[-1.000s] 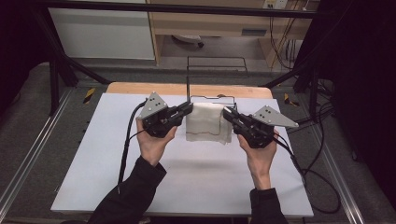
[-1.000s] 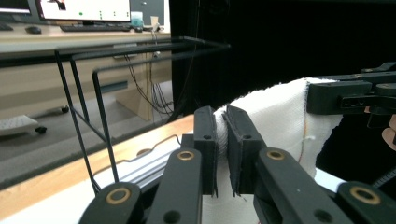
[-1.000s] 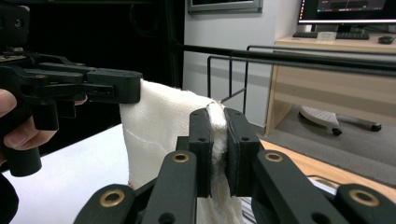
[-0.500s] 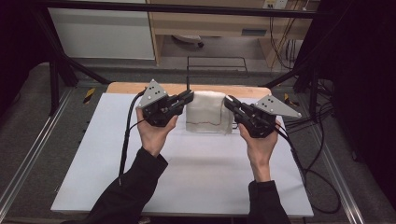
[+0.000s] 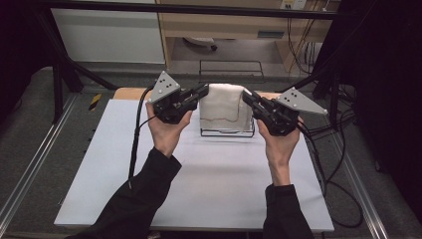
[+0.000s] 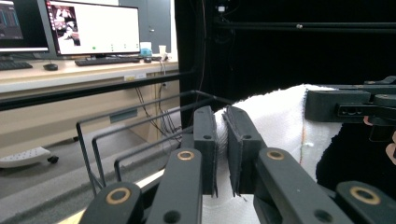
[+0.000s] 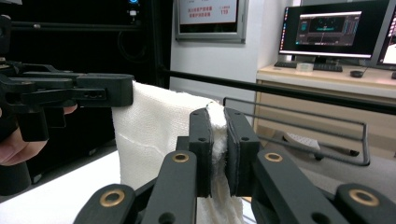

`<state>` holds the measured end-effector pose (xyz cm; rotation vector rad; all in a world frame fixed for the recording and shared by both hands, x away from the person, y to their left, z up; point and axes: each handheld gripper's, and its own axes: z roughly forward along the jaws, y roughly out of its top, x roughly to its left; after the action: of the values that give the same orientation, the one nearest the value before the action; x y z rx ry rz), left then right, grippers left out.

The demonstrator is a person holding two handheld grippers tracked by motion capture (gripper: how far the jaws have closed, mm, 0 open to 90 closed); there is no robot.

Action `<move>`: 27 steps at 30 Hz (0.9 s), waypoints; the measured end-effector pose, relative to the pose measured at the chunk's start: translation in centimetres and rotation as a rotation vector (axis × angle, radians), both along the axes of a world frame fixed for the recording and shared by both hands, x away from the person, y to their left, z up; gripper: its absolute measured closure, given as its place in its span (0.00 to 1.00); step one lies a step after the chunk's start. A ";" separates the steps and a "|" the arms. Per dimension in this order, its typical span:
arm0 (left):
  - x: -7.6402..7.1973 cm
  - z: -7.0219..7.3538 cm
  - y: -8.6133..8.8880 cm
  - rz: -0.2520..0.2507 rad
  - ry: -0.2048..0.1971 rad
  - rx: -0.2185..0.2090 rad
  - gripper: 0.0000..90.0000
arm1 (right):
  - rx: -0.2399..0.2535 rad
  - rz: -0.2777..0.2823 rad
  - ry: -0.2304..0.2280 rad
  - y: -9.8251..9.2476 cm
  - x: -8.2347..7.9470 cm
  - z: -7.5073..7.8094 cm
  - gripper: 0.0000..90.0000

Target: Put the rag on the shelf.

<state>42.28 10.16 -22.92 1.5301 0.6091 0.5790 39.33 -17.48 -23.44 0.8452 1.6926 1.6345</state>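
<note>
**Towel lifted above the wire rack**

Both grippers are clamped on the white towel [image 5: 225,107], 1 at each upper corner. Our left gripper [image 5: 203,92] pinches the left corner; in the left gripper view its jaws stand nearly together with a fold of cloth [image 6: 280,116] pressed between them. Our right gripper [image 5: 247,96] pinches the right corner, and the right gripper view shows the same narrow gap packed with towel [image 7: 159,130].

Change since 1 second ago: both hands have risen and moved toward the far edge of the table [image 5: 199,199]. The towel, which then hung low between the grippers, now hangs stretched flat between them as a vertical sheet. Its lower edge reaches down to the black wire rack [image 5: 226,133] at the far side of the table. We cannot tell whether the cloth touches the wire.

Meaning for the work: we judge that the towel is being carried toward the rack for draping. The grip has not altered during the lift, so the corners are secure. The next step calls for keeping both corners level, so that the sheet stays square to the rack.
</note>
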 end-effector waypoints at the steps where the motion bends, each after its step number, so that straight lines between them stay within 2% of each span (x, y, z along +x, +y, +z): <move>1: 0.1 0.1 0.0 -0.001 -0.004 -0.004 0.92 | -0.001 -0.003 -0.008 0.0 0.1 0.3 0.92; 13: 0.7 2.2 -0.3 0.006 -0.027 -0.029 0.92 | 0.014 -0.019 -0.041 0.0 0.7 2.4 0.92; 19: 1.3 3.1 -0.4 0.014 -0.035 -0.026 0.92 | 0.011 -0.025 -0.048 0.1 1.1 3.2 0.92; 27: 2.3 4.1 -0.4 0.014 -0.044 -0.047 0.92 | 0.013 -0.035 -0.064 0.2 1.8 4.3 0.92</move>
<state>44.56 9.74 -18.77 1.4662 0.5968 0.6037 41.16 -17.29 -19.14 0.8158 1.6159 1.6340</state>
